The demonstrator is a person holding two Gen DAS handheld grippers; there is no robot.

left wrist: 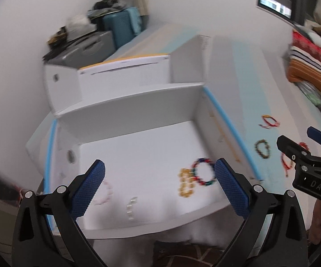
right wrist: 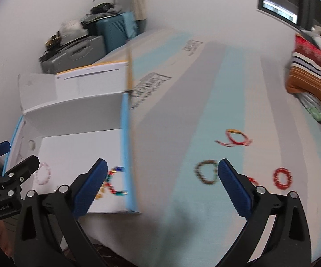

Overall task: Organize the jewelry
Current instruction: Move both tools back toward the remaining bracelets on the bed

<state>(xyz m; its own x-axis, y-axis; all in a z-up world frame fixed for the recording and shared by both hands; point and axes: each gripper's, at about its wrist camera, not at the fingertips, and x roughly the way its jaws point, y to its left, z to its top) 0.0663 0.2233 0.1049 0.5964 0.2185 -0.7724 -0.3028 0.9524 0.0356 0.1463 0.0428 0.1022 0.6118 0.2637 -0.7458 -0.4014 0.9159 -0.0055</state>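
Observation:
A white open box (left wrist: 138,111) holds a multicoloured bead bracelet (left wrist: 203,171), a yellow bead bracelet (left wrist: 185,183), a pale pink bracelet (left wrist: 106,192) and a small silver piece (left wrist: 131,208). My left gripper (left wrist: 159,187) is open and empty above the box. My right gripper (right wrist: 161,187) is open and empty above the table, near a dark brown bead bracelet (right wrist: 206,171). A red bead bracelet (right wrist: 282,177) and a red string bracelet (right wrist: 236,138) lie further right. The right gripper also shows in the left wrist view (left wrist: 311,155).
The box (right wrist: 76,146) stands at the left of a long white and light-blue surface (right wrist: 205,111). A second white box (left wrist: 125,75) sits behind it. Suitcases (left wrist: 107,35) stand at the back left. Striped bedding (right wrist: 311,75) lies at the right.

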